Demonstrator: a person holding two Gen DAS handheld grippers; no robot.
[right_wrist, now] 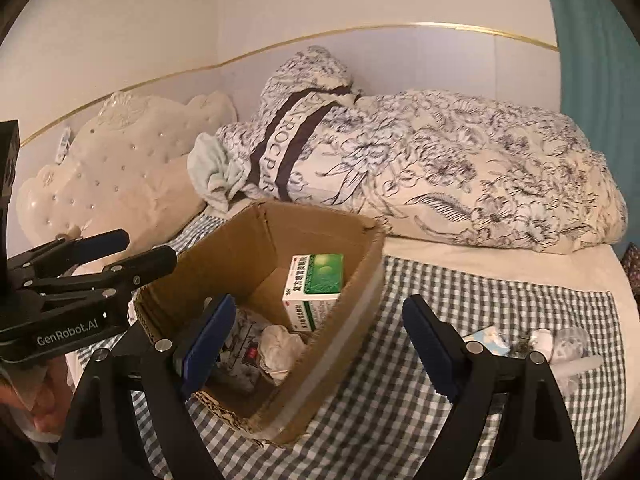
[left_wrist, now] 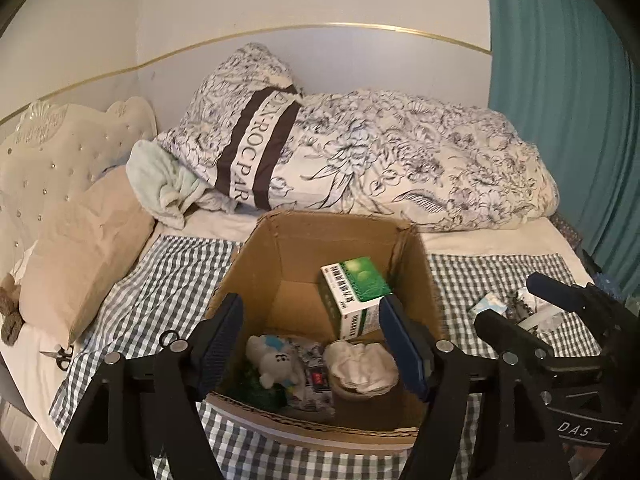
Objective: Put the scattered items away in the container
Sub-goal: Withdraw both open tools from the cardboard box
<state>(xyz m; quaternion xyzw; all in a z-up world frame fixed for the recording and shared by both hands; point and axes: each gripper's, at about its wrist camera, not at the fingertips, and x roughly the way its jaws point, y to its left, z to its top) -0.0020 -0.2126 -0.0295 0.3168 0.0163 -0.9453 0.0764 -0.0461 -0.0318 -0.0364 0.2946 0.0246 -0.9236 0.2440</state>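
Left wrist view: left gripper [left_wrist: 312, 344] spread wide, empty, above cardboard box [left_wrist: 256, 264].
Box contents: green-white medicine carton [left_wrist: 354, 294], Chinese print unreadable, ahead between the fingers.
Right gripper [right_wrist: 316, 350]: released, empty; casing marked "DAS".
Left casing: "GenRobot.AI".
Quilt [left_wrist: 256, 152]: "ROCPAR".

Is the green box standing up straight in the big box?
No, tipped. The green box leans against the cardboard box wall.

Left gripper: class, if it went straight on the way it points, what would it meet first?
Probably the green medicine box leaning inside the cardboard box, between the open left gripper fingers; depth is unclear, so perhaps the box's far wall instead.
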